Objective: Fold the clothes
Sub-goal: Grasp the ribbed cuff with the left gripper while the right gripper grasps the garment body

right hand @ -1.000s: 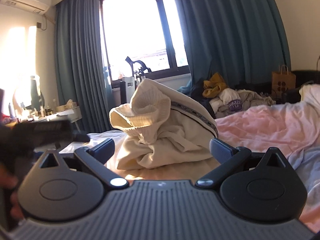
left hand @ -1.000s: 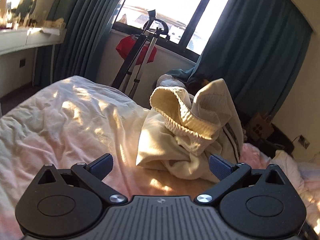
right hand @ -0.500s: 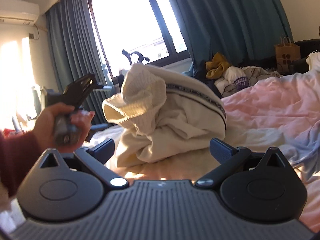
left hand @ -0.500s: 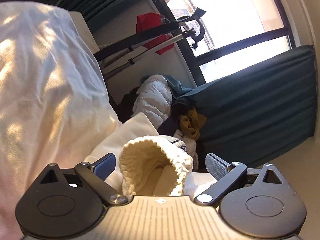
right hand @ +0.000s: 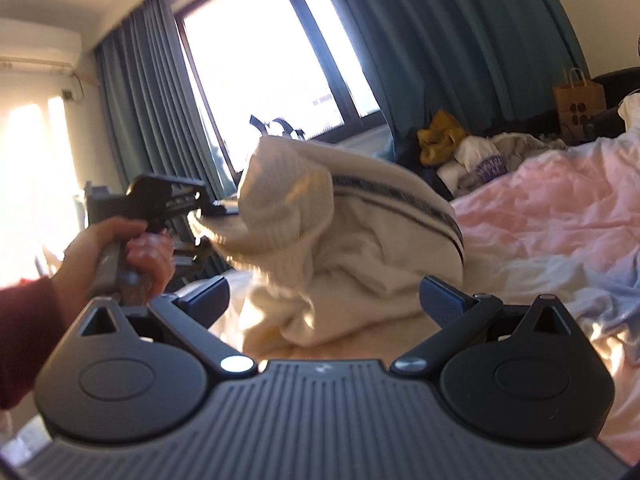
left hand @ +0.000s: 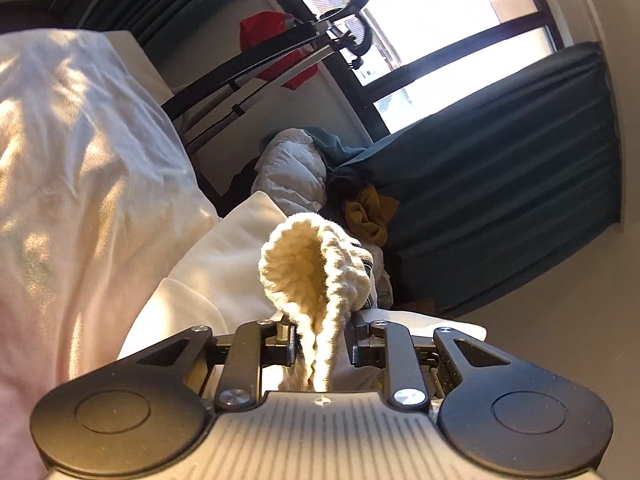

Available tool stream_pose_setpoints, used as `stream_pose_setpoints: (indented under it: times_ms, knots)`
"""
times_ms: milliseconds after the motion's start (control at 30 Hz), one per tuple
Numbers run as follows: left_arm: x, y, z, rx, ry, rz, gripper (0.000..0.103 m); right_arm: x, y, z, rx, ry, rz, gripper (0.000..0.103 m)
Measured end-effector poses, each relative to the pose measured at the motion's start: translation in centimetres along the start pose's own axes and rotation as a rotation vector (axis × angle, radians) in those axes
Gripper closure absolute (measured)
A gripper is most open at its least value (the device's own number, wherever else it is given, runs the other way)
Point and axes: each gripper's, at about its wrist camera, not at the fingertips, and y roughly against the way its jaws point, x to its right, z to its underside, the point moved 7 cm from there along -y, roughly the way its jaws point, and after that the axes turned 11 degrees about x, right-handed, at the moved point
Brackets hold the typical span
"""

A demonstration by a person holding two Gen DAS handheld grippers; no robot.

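A cream garment [right hand: 360, 248] with a ribbed knit cuff and a dark striped band lies bunched on the bed. In the left wrist view my left gripper [left hand: 320, 340] is shut on the ribbed cuff [left hand: 316, 272], which bulges up between the jaws. The right wrist view shows the left gripper [right hand: 168, 200] in a hand at the garment's left edge. My right gripper [right hand: 324, 300] is open and empty, just in front of the garment's base.
The bed has a rumpled pinkish-white sheet [right hand: 552, 208]. A heap of other clothes [right hand: 472, 152] lies past the bed by teal curtains [right hand: 460, 40]. A metal stand with a red item [left hand: 280, 52] stands by the window. A paper bag [right hand: 578, 100] sits far right.
My left gripper rolled, moved onto the ribbed cuff and closed on it. The garment's cuff end has shifted slightly. The right gripper stays open and has edged nearer.
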Motion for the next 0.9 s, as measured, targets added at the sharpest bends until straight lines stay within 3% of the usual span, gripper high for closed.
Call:
stream_pose_setpoints:
  times_ms: [167, 267, 367, 500, 633, 733, 767, 900]
  knots:
    - [3.2, 8.9, 1.8, 0.008, -0.147, 0.061, 0.081, -0.2, 1.6, -1.9, 0.036, -0.084, -0.059, 0.000]
    - [2.5, 13.4, 3.0, -0.008, -0.207, 0.061, 0.081, 0.2, 2.6, -2.7, 0.035, -0.245, -0.126, 0.000]
    - [-0.1, 16.2, 3.4, -0.007, -0.220, 0.037, 0.082, 1.1, 3.1, -1.9, -0.049, -0.432, -0.163, 0.000]
    - [-3.9, 18.8, 3.3, -0.007, -0.168, 0.002, 0.082, 3.2, 3.3, 0.4, -0.172, -0.616, -0.077, 0.000]
    - [-6.9, 18.8, 3.3, -0.022, -0.062, -0.035, 0.081, 5.3, 3.1, 2.9, -0.227, -0.709, 0.035, 0.000]
    - [-8.2, 18.4, 3.2, -0.028, -0.067, -0.072, 0.079, 6.0, 2.8, 5.2, -0.328, -0.717, 0.114, 0.012]
    - [-8.5, 18.2, 3.2, -0.027, -0.076, -0.087, 0.078, 5.5, 2.7, 5.4, -0.344, -0.712, 0.099, 0.025]
    - [-10.8, 17.2, 3.2, -0.051, -0.008, -0.144, 0.075, 3.6, 2.7, 6.2, -0.405, -0.690, 0.038, 0.033]
